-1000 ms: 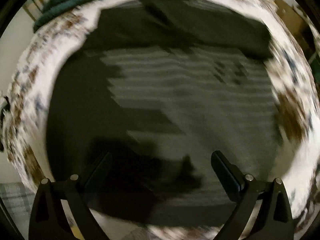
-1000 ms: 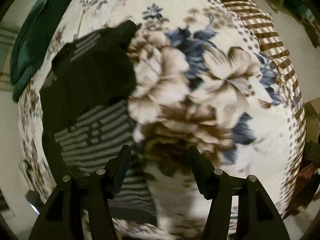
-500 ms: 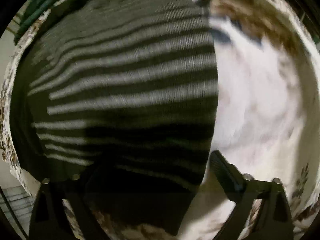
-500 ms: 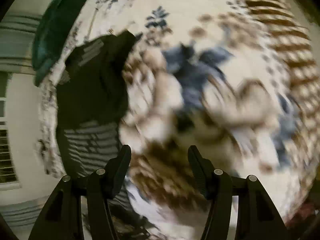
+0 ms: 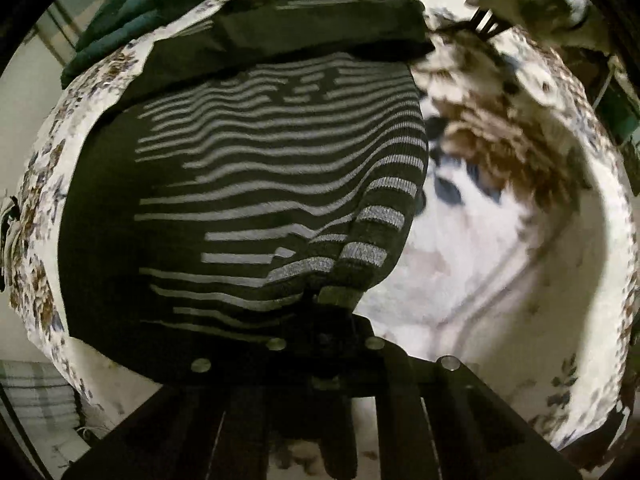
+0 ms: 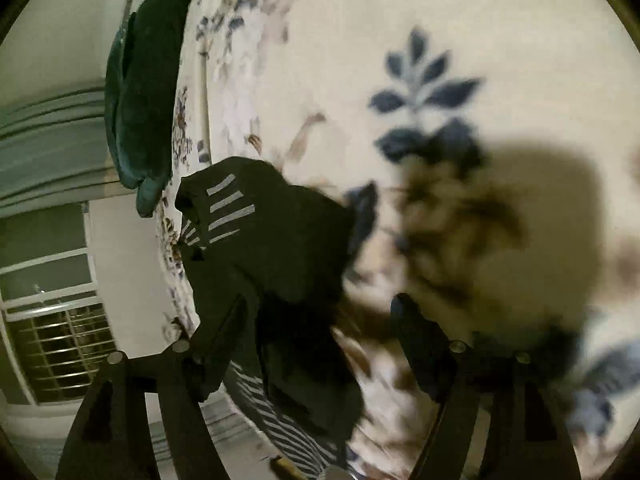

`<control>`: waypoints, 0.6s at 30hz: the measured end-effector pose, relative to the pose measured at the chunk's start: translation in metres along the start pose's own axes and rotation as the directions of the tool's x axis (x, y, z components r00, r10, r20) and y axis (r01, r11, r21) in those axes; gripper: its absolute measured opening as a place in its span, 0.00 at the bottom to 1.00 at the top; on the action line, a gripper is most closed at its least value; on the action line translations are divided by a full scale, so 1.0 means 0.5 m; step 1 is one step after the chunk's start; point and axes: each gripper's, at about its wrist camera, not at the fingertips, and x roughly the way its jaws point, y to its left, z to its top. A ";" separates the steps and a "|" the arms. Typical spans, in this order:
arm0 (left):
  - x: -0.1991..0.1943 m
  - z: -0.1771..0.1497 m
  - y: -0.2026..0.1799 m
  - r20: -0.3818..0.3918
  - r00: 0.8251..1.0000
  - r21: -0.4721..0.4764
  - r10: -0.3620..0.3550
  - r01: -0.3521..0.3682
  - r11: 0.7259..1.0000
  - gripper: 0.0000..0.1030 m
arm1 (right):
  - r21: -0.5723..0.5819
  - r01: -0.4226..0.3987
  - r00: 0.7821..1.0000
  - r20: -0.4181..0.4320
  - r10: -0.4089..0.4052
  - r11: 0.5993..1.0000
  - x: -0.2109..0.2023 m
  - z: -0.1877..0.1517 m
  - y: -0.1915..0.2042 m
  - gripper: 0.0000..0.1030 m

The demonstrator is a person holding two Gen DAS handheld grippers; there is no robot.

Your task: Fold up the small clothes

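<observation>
Between the pinched fingers of the left gripper (image 5: 332,320), a fold of the striped sweater (image 5: 256,184) is clamped at its near right edge. Its body lies spread on the floral blanket (image 5: 500,240). Over the sweater's dark part, the right gripper (image 6: 320,340) stands apart, jaws opening, gripping nothing. Beyond lies a green cloth (image 6: 148,92).

A black knitted sweater with grey stripes (image 5: 248,184) covered the left part of the cream floral bedspread (image 5: 492,240); to its right the bedspread lay bare and passable. A dark green folded cloth (image 6: 144,92) occupied the far edge.
</observation>
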 end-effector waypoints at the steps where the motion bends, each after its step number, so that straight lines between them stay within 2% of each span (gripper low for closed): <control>1: -0.012 -0.002 0.002 0.006 1.000 -0.006 0.002 -0.002 1.000 0.06 | 0.003 0.001 1.000 -0.010 -0.001 1.000 0.018 0.008 0.005 0.74; 4: -0.034 -0.004 0.021 0.013 1.000 -0.030 -0.002 0.002 1.000 0.06 | -0.017 0.033 0.999 -0.017 -0.033 0.999 0.057 0.016 0.035 0.72; 6: -0.051 -0.003 0.031 0.022 1.000 -0.048 -0.010 0.011 0.999 0.06 | -0.031 0.043 0.999 -0.029 -0.044 0.999 0.082 0.012 0.060 0.51; 7: -0.065 -0.005 0.035 0.026 1.000 -0.057 -0.015 0.017 0.998 0.06 | -0.050 0.059 0.996 -0.069 -0.062 0.997 0.105 0.006 0.082 0.35; 10: -0.082 -0.004 0.056 0.033 0.999 -0.082 -0.035 0.037 0.996 0.06 | -0.124 0.142 0.984 -0.090 -0.154 0.982 0.132 -0.009 0.134 0.15; 11: -0.087 -0.003 0.067 0.035 0.998 -0.099 -0.047 0.050 0.994 0.06 | -0.147 0.172 0.980 -0.078 -0.185 0.974 0.133 -0.013 0.162 0.14; 14: -0.100 -0.008 0.101 0.046 0.996 -0.154 -0.082 0.088 0.984 0.06 | -0.154 0.196 0.978 -0.047 -0.205 0.969 0.119 -0.022 0.224 0.12; 18: -0.109 -0.009 0.173 0.070 0.991 -0.215 -0.115 0.127 0.968 0.06 | -0.200 0.257 0.964 -0.017 -0.266 0.945 0.111 -0.049 0.335 0.11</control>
